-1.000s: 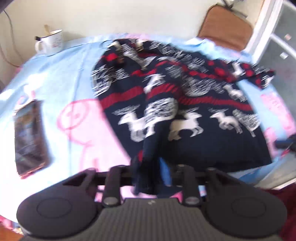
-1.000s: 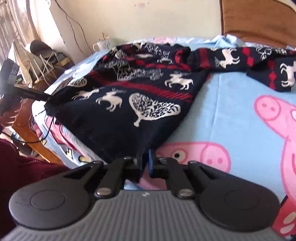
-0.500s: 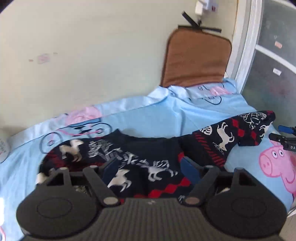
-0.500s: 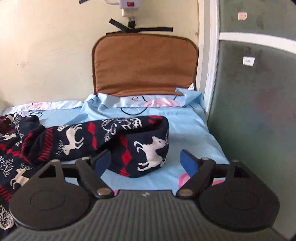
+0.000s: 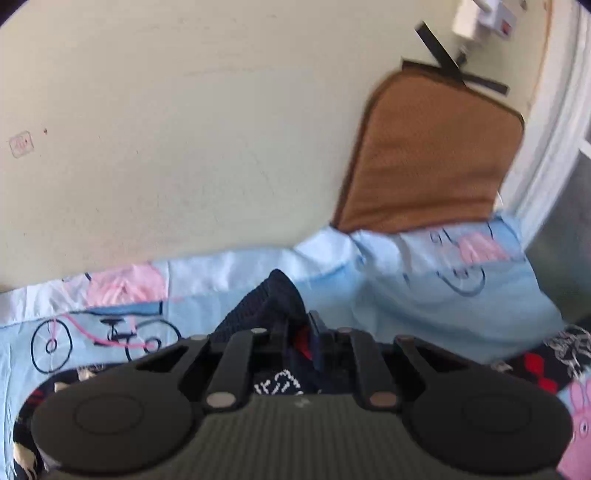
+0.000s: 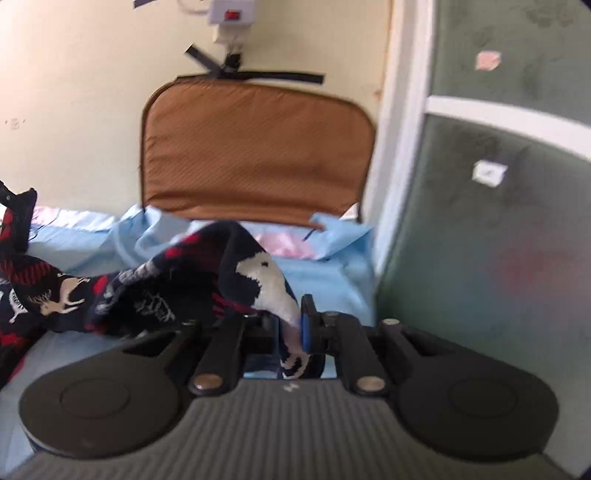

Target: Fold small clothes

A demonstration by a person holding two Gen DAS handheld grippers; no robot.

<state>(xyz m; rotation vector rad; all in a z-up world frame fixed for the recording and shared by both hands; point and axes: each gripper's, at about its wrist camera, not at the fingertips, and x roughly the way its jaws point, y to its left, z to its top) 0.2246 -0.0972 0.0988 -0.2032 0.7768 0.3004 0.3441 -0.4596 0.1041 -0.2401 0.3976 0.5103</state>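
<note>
A small navy knitted sweater with white reindeer and red bands lies on a light blue cartoon bedsheet. My left gripper (image 5: 298, 334) is shut on a raised fold of the sweater (image 5: 266, 306) near the wall side. My right gripper (image 6: 291, 328) is shut on the end of the sweater's sleeve (image 6: 258, 277), lifted off the sheet (image 6: 325, 273). The rest of the sweater trails left in the right wrist view; its body is hidden under the left gripper's housing.
A brown cushion (image 6: 255, 155) leans on the cream wall at the back, also in the left wrist view (image 5: 428, 155). A white frame with a green glass panel (image 6: 480, 229) stands right of the bed. A white power strip (image 6: 231, 16) hangs on the wall.
A second ago both grippers held the sweater's near hem. Half a second ago both were open over the far part and sleeve. Now both have shut on the fabric and lifted it.
</note>
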